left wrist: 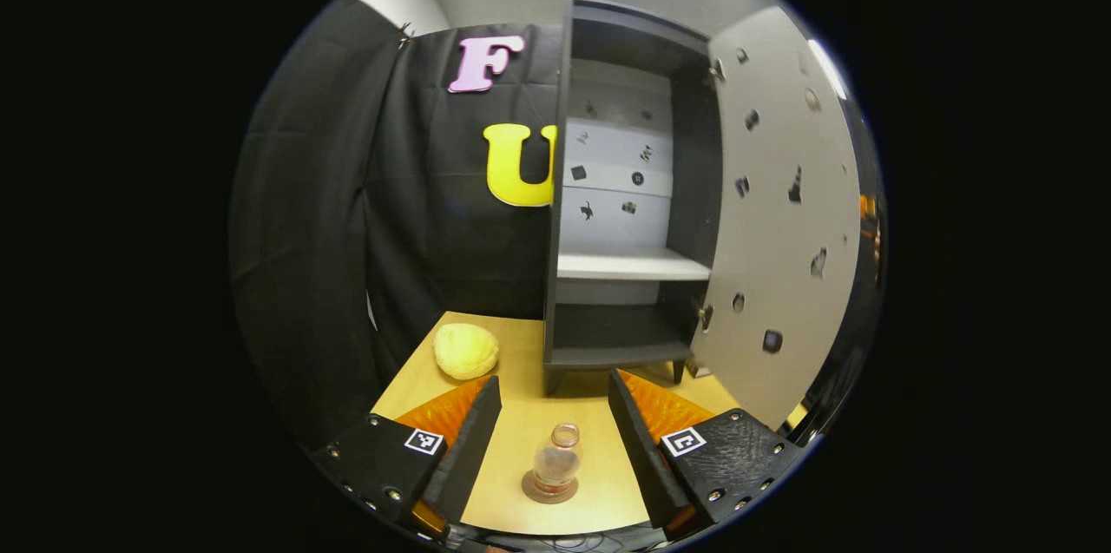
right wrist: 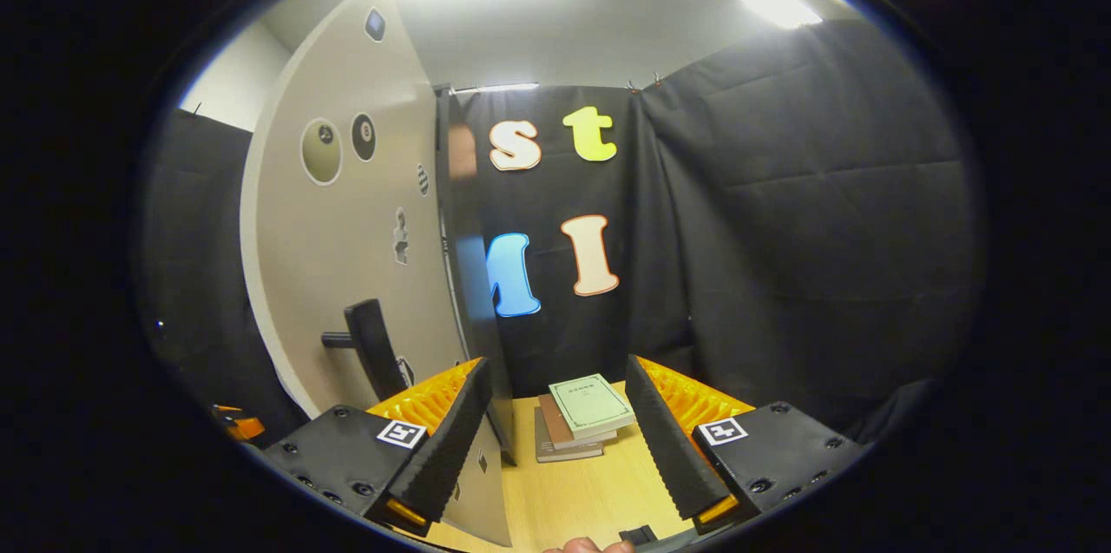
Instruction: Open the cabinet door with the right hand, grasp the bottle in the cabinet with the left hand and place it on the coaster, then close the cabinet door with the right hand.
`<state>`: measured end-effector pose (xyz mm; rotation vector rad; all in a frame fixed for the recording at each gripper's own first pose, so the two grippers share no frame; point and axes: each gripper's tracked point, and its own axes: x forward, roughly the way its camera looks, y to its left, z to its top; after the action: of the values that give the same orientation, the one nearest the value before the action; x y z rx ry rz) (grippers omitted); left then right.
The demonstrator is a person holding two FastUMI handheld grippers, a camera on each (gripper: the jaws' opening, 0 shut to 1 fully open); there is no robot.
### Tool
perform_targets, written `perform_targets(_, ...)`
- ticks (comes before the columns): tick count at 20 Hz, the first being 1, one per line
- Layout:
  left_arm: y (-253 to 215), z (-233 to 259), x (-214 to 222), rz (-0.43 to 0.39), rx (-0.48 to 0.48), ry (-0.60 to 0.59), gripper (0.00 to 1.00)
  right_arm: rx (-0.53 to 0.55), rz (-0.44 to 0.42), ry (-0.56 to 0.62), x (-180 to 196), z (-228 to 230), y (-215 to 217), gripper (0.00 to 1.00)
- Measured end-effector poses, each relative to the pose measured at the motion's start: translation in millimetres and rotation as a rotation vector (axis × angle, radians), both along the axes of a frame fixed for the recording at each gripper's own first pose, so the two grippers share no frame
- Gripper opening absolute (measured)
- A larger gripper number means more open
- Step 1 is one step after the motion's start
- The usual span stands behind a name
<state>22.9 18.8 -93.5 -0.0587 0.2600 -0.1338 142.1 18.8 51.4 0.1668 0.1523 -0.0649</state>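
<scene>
Left gripper view: the left gripper (left wrist: 553, 436) is held low over the wooden table (left wrist: 599, 497), its fingers spread wide and gripping nothing. The bottle (left wrist: 555, 464) is seen standing upright on the round coaster (left wrist: 549, 490), between the two fingers but apart from both. The cabinet (left wrist: 621, 188) is found behind it on the table, its door (left wrist: 781, 214) swung fully open to the right; the white shelf (left wrist: 632, 265) is seen inside. A yellow, bread-like lump (left wrist: 466, 351) lies left of the cabinet.

Right gripper view: the right gripper (right wrist: 560, 431) is positioned just beside the free edge of the open door (right wrist: 347, 258), fingers spread, nothing pinched. The dark door handle (right wrist: 369, 346) is seen left of the left finger. A stack of books (right wrist: 577, 416) lies on the table (right wrist: 590, 501) ahead.
</scene>
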Motion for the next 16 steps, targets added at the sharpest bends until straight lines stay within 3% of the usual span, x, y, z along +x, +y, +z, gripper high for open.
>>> perform_targets(3, 28, 12, 7, 0.041, 0.051, -0.013, 0.73, -0.044, 0.025, 0.018, 0, -9, 13, 0.98)
perform_targets(4, 33, 14, 7, 0.051, 0.050, -0.015, 0.73, -0.055, 0.022, 0.018, 0, -8, 13, 0.92)
perform_targets(5, 38, 13, 7, 0.059, 0.049, -0.008, 0.73, -0.056, 0.017, 0.022, -1, -9, 13, 0.97)
perform_targets(6, 43, 10, 6, 0.070, 0.050, -0.002, 0.73, -0.050, 0.014, 0.030, -2, -10, 14, 0.92)
perform_targets(10, 53, 5, 12, 0.071, 0.066, 0.010, 0.73, -0.020, 0.012, 0.037, -8, -10, 28, 0.97)
perform_targets(16, 56, 0, 20, 0.055, 0.053, 0.013, 0.73, 0.001, 0.111, 0.029, -20, -9, 111, 0.96)
